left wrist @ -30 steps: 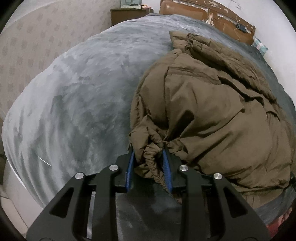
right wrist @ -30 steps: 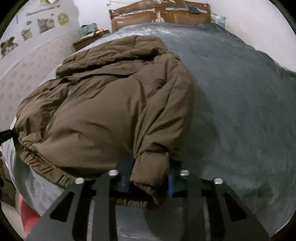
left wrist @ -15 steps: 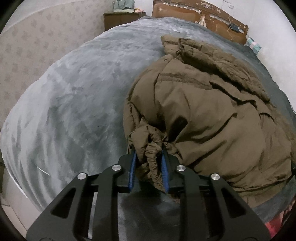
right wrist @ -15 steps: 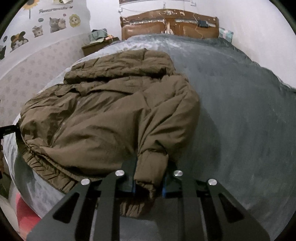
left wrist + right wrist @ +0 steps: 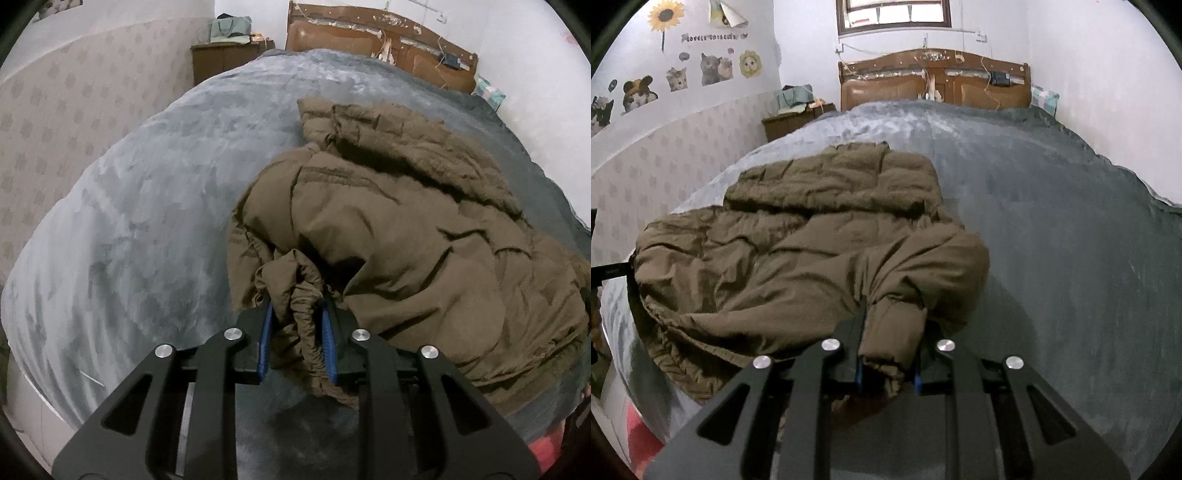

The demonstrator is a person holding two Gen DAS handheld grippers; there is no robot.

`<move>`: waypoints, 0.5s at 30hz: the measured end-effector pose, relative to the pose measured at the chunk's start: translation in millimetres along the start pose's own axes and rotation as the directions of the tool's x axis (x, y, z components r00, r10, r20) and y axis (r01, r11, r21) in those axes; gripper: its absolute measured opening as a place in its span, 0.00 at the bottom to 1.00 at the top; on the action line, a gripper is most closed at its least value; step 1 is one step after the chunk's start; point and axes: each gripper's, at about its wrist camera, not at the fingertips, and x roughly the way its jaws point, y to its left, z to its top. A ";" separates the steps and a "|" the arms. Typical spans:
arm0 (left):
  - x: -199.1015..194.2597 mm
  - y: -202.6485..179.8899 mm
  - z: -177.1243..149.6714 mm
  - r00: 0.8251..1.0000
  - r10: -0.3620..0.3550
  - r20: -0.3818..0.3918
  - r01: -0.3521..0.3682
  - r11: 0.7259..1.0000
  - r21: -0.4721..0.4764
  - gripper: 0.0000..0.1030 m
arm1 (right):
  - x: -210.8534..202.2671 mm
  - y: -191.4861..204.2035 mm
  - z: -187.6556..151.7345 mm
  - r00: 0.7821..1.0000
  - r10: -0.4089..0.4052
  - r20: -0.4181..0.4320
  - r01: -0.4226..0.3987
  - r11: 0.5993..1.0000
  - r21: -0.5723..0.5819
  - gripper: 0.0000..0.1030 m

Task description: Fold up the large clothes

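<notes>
**Clerk:** Jacket (image 5: 406, 236), one, olive-brown, padded, with hood. Where does it lie?

**Keeper:** On the grey plush bedspread (image 5: 140, 229), spread toward the near edge of the bed, hood end pointing to the far wooden headboard (image 5: 934, 79). Right wrist view shows it left of centre, with bare bedspread to its right.

**Clerk:** Left gripper (image 5: 297, 328), condition?

**Keeper:** Clamped on a bunched fold of the jacket's gathered hem; blue pads press the cloth from both sides, and the fold is raised off the bedspread.

**Clerk:** Right gripper (image 5: 888, 358)?

**Keeper:** Clamped on a sleeve cuff (image 5: 890, 339), which fills the gap between the fingers. Its jaws have just been closing further on that cuff. The sleeve runs up from the jacket body into the grip.

**Clerk:** Other items?

**Keeper:** Nightstand (image 5: 796, 120), far left beside the headboard, with folded cloth on top. Animal and sunflower stickers (image 5: 713, 68) on the left wall. Window (image 5: 894, 14) above the headboard.
</notes>
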 end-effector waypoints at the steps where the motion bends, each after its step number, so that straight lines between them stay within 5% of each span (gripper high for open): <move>1: -2.7 -0.6 3.0 1.000 -0.002 0.006 0.002 1.000 0.002 0.21 | 0.3 0.4 3.4 1.000 0.002 0.005 -0.002 1.000 0.000 0.17; 15: -16.2 -12.6 52.1 0.998 -0.033 0.058 0.031 0.999 0.035 0.21 | 14.9 -3.1 54.1 0.999 0.022 0.050 -0.022 1.000 0.011 0.17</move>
